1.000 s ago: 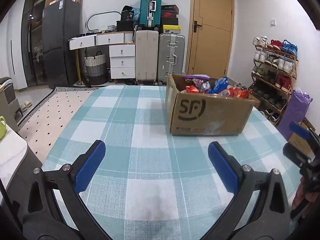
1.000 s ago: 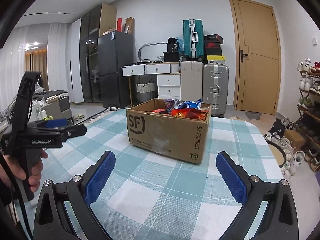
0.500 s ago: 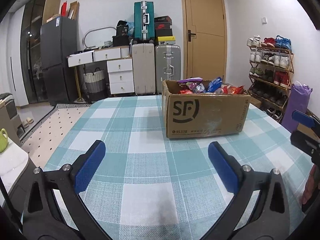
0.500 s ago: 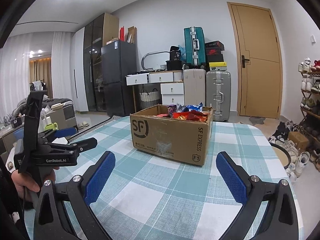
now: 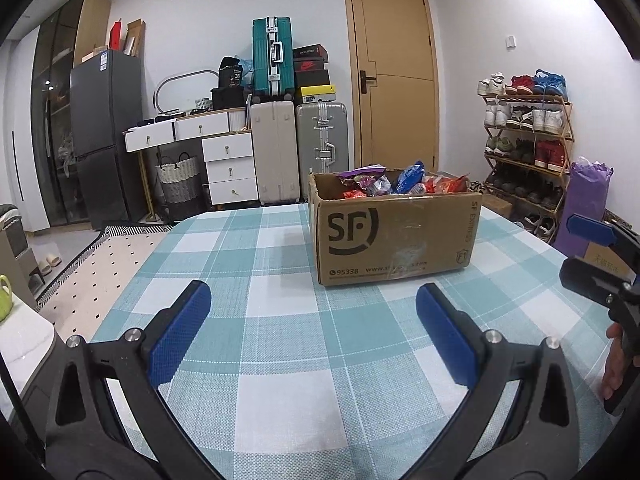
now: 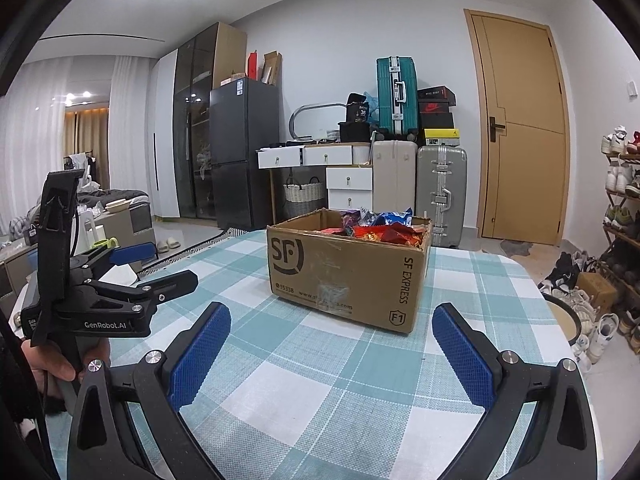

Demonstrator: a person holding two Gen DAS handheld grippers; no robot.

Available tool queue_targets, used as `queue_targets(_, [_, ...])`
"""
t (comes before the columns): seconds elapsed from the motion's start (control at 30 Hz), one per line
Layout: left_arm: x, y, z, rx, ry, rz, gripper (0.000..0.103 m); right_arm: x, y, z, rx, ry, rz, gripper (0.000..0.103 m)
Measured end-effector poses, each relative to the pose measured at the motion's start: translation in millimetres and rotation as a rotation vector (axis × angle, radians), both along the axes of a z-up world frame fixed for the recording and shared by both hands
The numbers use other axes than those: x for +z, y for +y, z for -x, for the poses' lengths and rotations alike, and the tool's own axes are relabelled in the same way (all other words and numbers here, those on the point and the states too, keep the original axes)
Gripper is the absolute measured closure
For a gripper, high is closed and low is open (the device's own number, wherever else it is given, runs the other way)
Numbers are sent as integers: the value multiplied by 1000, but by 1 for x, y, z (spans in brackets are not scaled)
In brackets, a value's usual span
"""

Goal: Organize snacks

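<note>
While both grippers gape — snacks fill the box.

Two handheld grippers, black plastic frames with triangular cut-outs. Left gripper: blue cross-hatched pads on both fingers, silver round screws at the finger joints. Right gripper: same blue textured pads, same silver screws. White "GenRobot.AI" lettering on the left unit's side, thin black cable trailing beneath.
</note>
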State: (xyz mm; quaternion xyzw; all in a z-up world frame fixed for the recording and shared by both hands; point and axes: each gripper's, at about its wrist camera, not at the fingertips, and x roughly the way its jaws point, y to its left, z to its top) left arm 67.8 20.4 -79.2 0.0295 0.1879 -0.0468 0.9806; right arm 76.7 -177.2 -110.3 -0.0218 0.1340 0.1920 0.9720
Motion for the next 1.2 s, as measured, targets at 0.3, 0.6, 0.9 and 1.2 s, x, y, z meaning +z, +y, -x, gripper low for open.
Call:
queue_targets(0.3, [-1, 2, -4, 14, 37, 20, 0, -1, 1, 1, -5, -2, 1, 0])
queue_targets(0.6, [-2, 3, -1, 17, 23, 19, 0, -1, 1, 1, -5, -2, 1, 0])
queue_targets(0.9, [-2, 4, -2, 47, 27, 3, 0, -1, 1, 2, -3, -2, 0, 0])
queue_targets(1.2, [-4, 2, -2, 54, 18, -8, 0, -2, 1, 3, -1, -3, 1, 0])
